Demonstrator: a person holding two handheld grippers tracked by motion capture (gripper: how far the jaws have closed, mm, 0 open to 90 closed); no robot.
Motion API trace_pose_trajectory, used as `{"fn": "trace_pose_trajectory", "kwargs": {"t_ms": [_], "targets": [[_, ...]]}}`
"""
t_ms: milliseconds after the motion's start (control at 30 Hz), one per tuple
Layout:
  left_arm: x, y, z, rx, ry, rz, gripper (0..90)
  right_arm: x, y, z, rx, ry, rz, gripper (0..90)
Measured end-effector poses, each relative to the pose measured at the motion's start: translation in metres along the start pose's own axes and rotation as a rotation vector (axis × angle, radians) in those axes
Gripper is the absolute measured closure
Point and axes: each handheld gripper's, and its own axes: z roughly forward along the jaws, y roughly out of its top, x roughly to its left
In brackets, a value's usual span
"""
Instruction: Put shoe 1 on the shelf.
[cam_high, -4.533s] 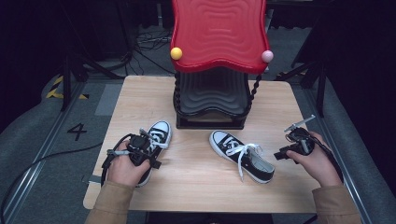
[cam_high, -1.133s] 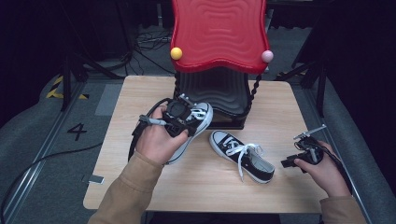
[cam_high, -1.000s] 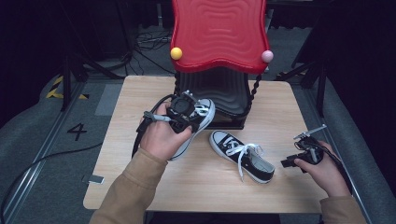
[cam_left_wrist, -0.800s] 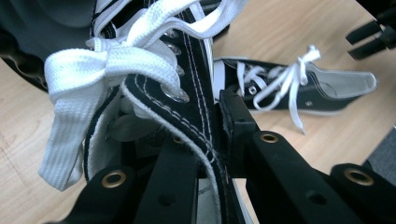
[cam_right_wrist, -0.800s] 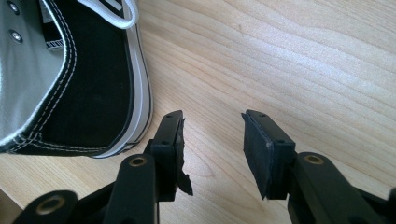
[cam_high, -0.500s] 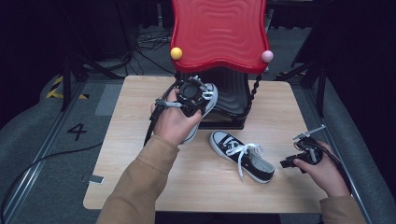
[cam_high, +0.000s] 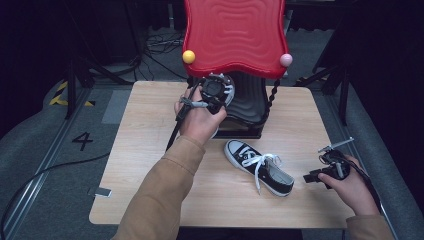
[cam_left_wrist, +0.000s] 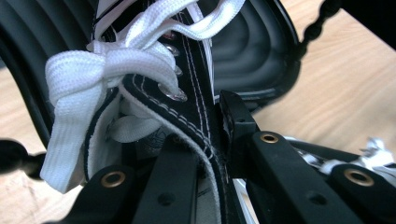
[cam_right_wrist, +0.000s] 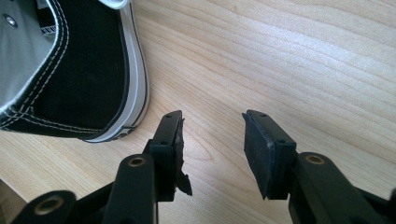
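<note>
A black-and-white sneaker (cam_left_wrist: 154, 84) hangs in the air in front of the black ribbed rack (cam_high: 250, 100). My left gripper (cam_left_wrist: 212, 140) is shut on its side wall beside the eyelets. From above, that gripper (cam_high: 216, 89) and the shoe's white toe (cam_high: 228, 94) sit at the rack's left opening, under the red wavy top (cam_high: 235, 35). The second sneaker (cam_high: 257, 167) lies on the wooden table (cam_high: 150, 150), toe pointing toward the rack. My right gripper (cam_right_wrist: 212, 135) is open just above the table, right of that shoe's heel (cam_right_wrist: 70, 84), holding nothing.
A yellow ball (cam_high: 188, 56) and a pink ball (cam_high: 285, 60) sit at the red top's front corners. Twisted black posts (cam_high: 272, 97) hold up the rack. Cables (cam_high: 160, 42) and dark stands lie on the floor beyond the table.
My left gripper has carried the sneaker from the front left of the table up and away to the rack's opening. The right gripper and the second sneaker have stayed put.
</note>
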Motion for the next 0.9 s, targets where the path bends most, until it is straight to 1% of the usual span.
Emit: {"fn": "trace_pose_trajectory", "kwargs": {"t_ms": [133, 200, 233, 300, 333, 367, 433, 500, 567, 600, 633, 733, 767, 800, 833, 900], "targets": [[-0.004, 0.001, 0.006, -0.022, 0.015, -0.004, 84.3, 0.000, 0.000, 0.001, 0.004, 0.003, -0.003, 58.5], [-0.005, 0.000, 0.007, -0.024, 0.017, -0.005, 84.3, 0.001, 0.000, 0.001, 0.004, 0.003, -0.004, 58.5], [-0.006, -0.001, 0.011, -0.026, 0.020, -0.009, 84.3, 0.000, 0.000, 0.001, 0.003, 0.005, -0.002, 58.4], [-0.007, -0.002, 0.015, -0.030, 0.034, -0.003, 84.3, 0.000, 0.000, 0.001, 0.002, 0.006, -0.002, 57.9], [-0.007, -0.002, 0.015, -0.030, 0.034, -0.003, 84.4, 0.000, 0.000, 0.002, 0.005, 0.007, -0.005, 57.5], [-0.007, -0.003, 0.019, -0.039, 0.023, -0.012, 84.4, 0.000, 0.000, 0.003, 0.010, 0.009, -0.007, 57.4], [-0.008, -0.004, 0.020, -0.048, 0.023, -0.015, 84.4, 0.001, 0.000, 0.003, 0.012, 0.008, -0.008, 57.4], [-0.011, -0.004, 0.022, -0.046, 0.042, -0.005, 84.4, 0.001, 0.000, 0.004, 0.015, 0.007, -0.009, 57.3], [-0.012, -0.006, 0.026, -0.035, 0.046, -0.004, 84.5, 0.002, 0.001, 0.004, 0.015, 0.009, -0.011, 57.4], [-0.012, -0.006, 0.028, -0.026, 0.041, -0.006, 84.5, 0.002, 0.001, 0.004, 0.015, 0.009, -0.011, 57.3], [-0.011, -0.006, 0.031, -0.024, 0.026, -0.008, 84.4, 0.002, 0.001, 0.004, 0.014, 0.009, -0.011, 57.3], [-0.010, -0.005, 0.040, -0.037, -0.008, -0.030, 84.3, 0.003, 0.001, 0.005, 0.018, 0.008, -0.015, 57.3], [-0.010, -0.005, 0.040, -0.037, -0.008, -0.030, 84.2, 0.003, 0.001, 0.005, 0.019, 0.008, -0.014, 57.3], [-0.013, -0.003, 0.047, -0.060, 0.006, -0.023, 84.1, 0.003, 0.001, 0.005, 0.021, 0.009, -0.015, 57.4], [-0.016, -0.001, 0.052, -0.061, 0.017, -0.020, 84.0, 0.003, 0.001, 0.005, 0.023, 0.009, -0.018, 57.3], [-0.018, 0.004, 0.058, -0.068, 0.024, -0.011, 83.5, 0.003, 0.001, 0.005, 0.018, 0.009, -0.027, 57.3]]}}
